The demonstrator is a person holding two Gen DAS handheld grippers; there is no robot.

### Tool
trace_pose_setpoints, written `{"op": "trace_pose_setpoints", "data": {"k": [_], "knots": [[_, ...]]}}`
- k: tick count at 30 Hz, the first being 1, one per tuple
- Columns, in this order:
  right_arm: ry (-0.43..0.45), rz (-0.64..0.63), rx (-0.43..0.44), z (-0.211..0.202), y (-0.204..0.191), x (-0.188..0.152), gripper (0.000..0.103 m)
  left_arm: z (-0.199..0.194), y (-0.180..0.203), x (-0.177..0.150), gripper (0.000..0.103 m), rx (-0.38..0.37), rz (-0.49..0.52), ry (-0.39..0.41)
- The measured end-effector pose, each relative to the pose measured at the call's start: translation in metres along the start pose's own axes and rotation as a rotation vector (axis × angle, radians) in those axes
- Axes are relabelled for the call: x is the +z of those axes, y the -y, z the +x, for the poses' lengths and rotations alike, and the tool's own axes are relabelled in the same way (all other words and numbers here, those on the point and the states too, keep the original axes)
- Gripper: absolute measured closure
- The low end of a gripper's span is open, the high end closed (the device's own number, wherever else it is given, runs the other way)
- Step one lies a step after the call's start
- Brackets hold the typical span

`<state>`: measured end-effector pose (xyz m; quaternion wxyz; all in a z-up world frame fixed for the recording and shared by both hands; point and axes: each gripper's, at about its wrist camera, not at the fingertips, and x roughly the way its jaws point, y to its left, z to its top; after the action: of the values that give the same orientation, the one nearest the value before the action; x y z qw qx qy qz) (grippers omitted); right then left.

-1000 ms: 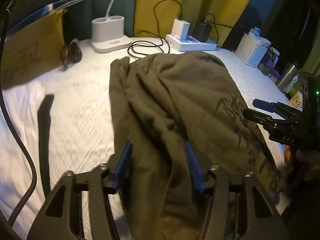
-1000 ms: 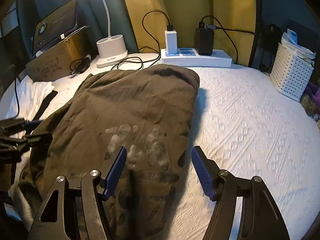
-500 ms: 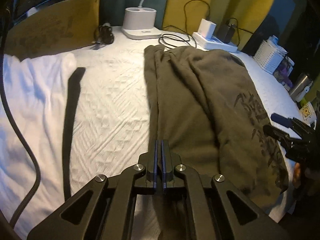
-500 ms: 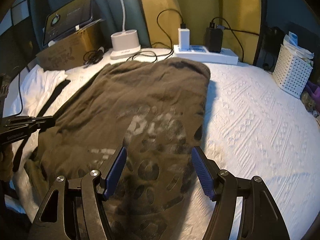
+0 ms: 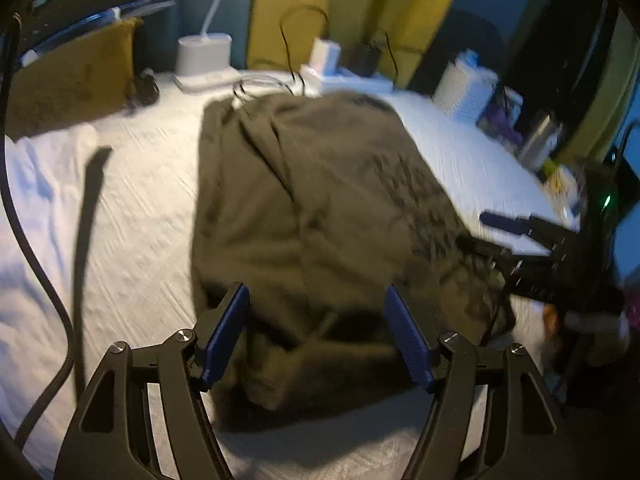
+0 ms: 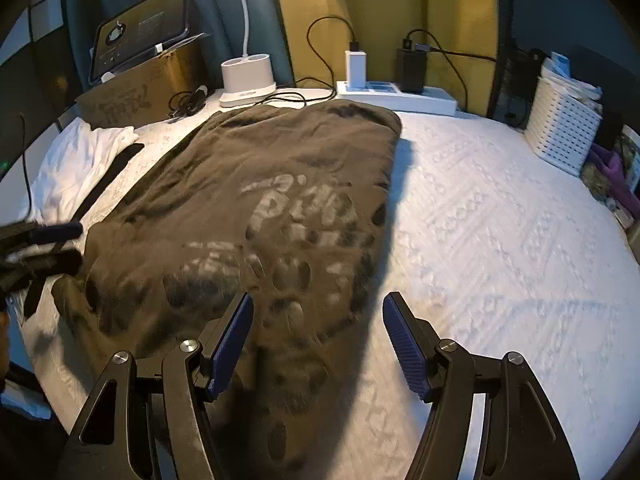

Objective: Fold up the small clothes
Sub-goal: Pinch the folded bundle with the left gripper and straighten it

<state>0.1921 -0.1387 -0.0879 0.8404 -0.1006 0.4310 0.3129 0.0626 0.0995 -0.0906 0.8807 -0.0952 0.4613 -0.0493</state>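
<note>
So the olive shirt (image 6: 256, 208) lies flat on the bed (image 6: 500, 240), long axis running straight away from both tools toward the power strip (image 6: 396, 94). Its near hem sits right under the left tool (image 5: 316, 332), whose jaws have just been opening, cloth below them but not pinched. The right tool (image 6: 318, 338) hangs over the shirt's right edge, jaws apart, holding nothing. Left looks closer to the bunched hem corner, I'd guess.
</note>
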Motion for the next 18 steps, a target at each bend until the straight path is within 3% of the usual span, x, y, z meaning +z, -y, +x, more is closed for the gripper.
{"op": "trace_pose_setpoints", "data": {"k": [2, 5, 10, 18], "knots": [[-0.007, 0.005, -0.005, -0.003, 0.003, -0.008, 0.034, 0.007, 0.005, -0.007, 0.075, 0.032, 0.021, -0.026], [-0.019, 0.011, -0.002, -0.007, 0.003, -0.019, 0.034, 0.006, 0.009, -0.017, 0.092, 0.061, 0.036, -0.019], [-0.036, 0.020, 0.017, -0.011, -0.001, -0.038, 0.034, -0.012, 0.002, -0.025, 0.095, 0.078, 0.002, 0.025], [-0.004, -0.019, -0.018, -0.020, -0.022, -0.061, 0.030, -0.013, -0.004, -0.041, 0.095, 0.086, -0.012, 0.014]]}}
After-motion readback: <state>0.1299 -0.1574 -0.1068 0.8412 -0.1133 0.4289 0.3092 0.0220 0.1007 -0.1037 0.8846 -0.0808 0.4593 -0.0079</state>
